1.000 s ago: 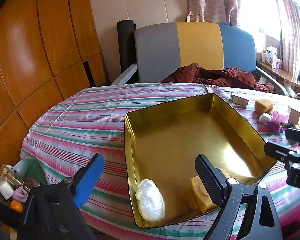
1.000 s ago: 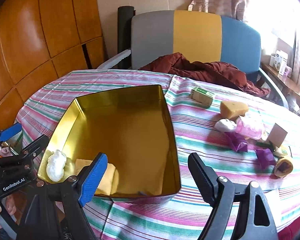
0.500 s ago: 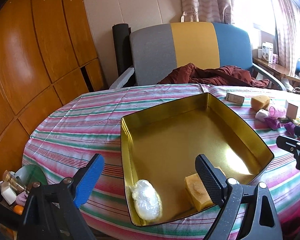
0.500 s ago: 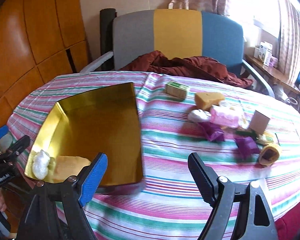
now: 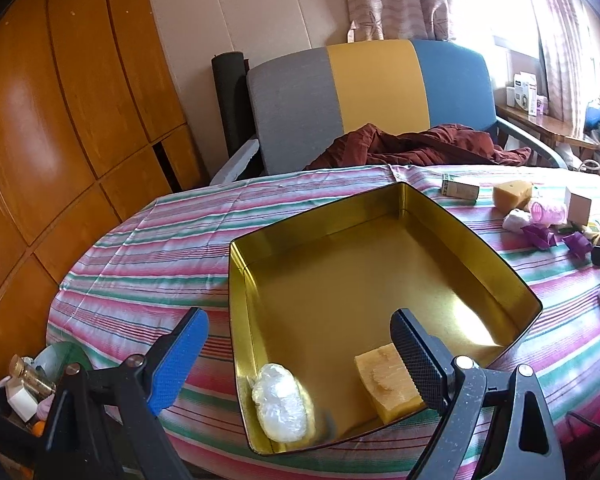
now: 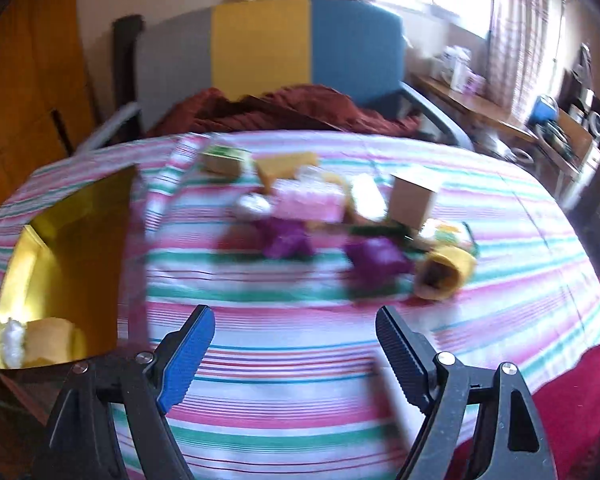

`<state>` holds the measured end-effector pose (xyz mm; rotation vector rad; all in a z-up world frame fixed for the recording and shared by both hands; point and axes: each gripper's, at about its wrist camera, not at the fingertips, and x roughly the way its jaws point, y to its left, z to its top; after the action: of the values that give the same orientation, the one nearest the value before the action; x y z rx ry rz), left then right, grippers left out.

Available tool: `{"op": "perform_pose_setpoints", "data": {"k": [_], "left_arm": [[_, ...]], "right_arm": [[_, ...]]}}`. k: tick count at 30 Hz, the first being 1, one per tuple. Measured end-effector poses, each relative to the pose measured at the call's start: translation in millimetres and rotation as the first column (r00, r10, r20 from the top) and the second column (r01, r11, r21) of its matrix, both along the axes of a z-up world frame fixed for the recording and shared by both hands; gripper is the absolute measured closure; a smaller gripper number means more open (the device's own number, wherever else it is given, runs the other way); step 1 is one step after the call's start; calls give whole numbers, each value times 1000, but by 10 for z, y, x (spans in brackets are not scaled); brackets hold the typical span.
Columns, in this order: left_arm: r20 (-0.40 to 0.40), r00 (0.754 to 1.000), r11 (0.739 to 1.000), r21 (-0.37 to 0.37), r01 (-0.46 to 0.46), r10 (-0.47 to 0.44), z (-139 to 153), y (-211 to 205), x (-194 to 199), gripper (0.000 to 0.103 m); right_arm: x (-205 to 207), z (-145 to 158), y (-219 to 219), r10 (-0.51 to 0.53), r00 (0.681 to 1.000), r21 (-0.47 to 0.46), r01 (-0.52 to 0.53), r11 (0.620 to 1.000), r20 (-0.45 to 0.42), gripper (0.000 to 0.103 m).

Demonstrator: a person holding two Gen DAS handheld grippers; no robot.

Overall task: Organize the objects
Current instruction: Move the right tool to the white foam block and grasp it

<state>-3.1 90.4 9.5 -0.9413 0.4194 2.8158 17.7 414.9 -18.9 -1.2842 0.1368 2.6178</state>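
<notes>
A gold tin tray (image 5: 236, 280) sits on the striped tablecloth and holds a white wrapped lump (image 5: 280, 404) and a yellow sponge block (image 5: 384, 380). My left gripper (image 5: 300, 356) is open and empty above the tray's near edge. My right gripper (image 6: 296, 356) is open and empty over bare cloth, facing a blurred cluster: pink pack (image 6: 312, 204), purple wrappers (image 6: 288, 240), yellow roll (image 6: 444, 272), brown box (image 6: 412, 200), sponge (image 6: 284, 164), green box (image 6: 224, 160). The tray (image 6: 80, 216) lies at its left.
A grey, yellow and blue chair (image 5: 364, 96) with a dark red garment (image 5: 416, 148) stands behind the table. A bin of small items (image 5: 24, 392) sits low at the left. Wooden panels (image 5: 60, 120) line the left wall.
My right gripper has swung right, away from the tray and toward the cluster of loose objects; its view is motion-blurred. My left gripper has drawn back slightly. Both stay open.
</notes>
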Motion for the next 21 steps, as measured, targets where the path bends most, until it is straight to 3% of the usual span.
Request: {"op": "perform_pose_setpoints", "data": {"k": [7, 15, 21], "left_arm": [[-6, 1000, 999, -23, 24, -24, 6, 111, 9, 10], [-11, 998, 998, -38, 57, -57, 15, 254, 10, 9], [-11, 997, 996, -39, 74, -74, 23, 310, -6, 9]], "right_arm": [[-27, -181, 427, -83, 985, 58, 75, 995, 150, 19], [-78, -510, 732, -82, 929, 84, 55, 995, 361, 19], [-144, -652, 753, -67, 899, 82, 35, 996, 432, 19]]}}
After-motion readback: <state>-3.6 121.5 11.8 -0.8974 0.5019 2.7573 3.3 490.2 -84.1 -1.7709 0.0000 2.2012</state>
